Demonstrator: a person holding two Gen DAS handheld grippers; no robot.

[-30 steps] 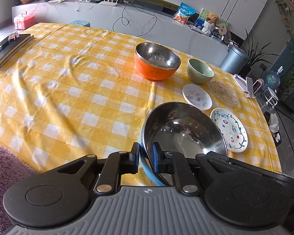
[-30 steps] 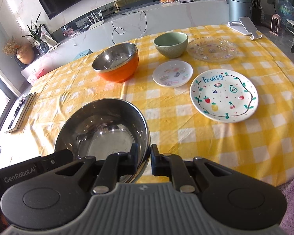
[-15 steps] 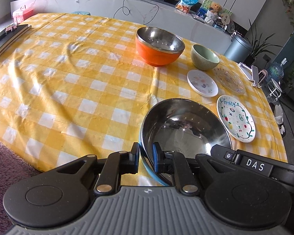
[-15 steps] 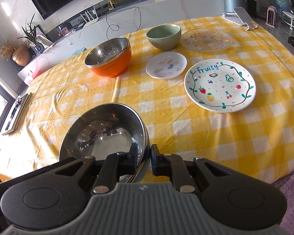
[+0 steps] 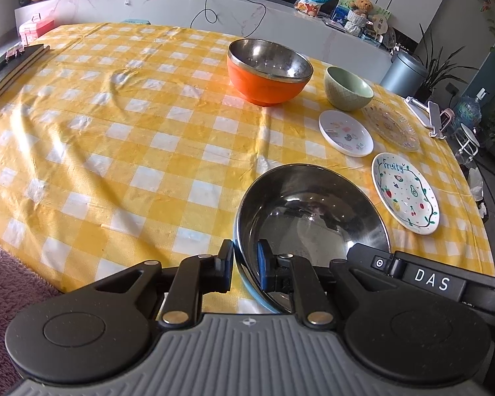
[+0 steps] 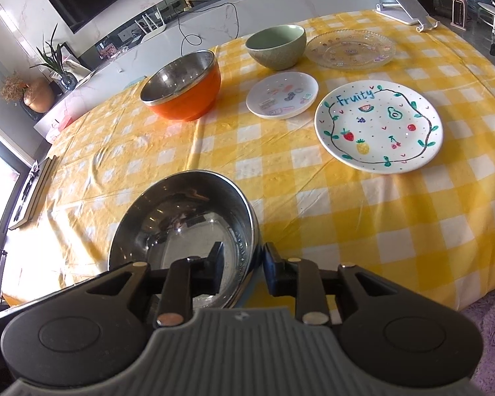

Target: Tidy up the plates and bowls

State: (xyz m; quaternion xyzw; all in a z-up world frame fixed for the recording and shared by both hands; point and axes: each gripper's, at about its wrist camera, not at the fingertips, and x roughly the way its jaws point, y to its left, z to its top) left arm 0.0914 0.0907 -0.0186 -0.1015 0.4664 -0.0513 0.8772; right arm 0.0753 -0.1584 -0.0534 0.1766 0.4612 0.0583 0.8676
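Yellow-checked cloth covers the desk (image 5: pixel 122 151), and behind it a marble counter runs along the wall.

You have the big steel bowl (image 5: pixel 310 217) pinched at its near rim from two sides. Your left hand-held gripper (image 5: pixel 245 264) is narrowed onto the rim, one finger outside the blue wall, one inside. Your right hand-held gripper (image 6: pixel 242 265) straddles the rim too, but its jaws now stand a little wider than a second ago, so I judge that grip is loosening or barely touching; I cannot tell whether its pads still press the metal. Over that second the bowl has stayed near the front edge of the desk while the cameras' angle on the room shifted slightly.

Farther back sit the orange bowl (image 5: pixel 269 71) and the green bowl (image 5: pixel 348 89), close together. The small white plate (image 5: pixel 346 133), the clear glass plate (image 5: pixel 391 125) and the Fruity plate (image 5: pixel 406 198) lie separately to the right, none stacked yet.

If the right side is letting go, the steel bowl is probably being set down or handed to the left alone; nesting the bowls remains to be done.
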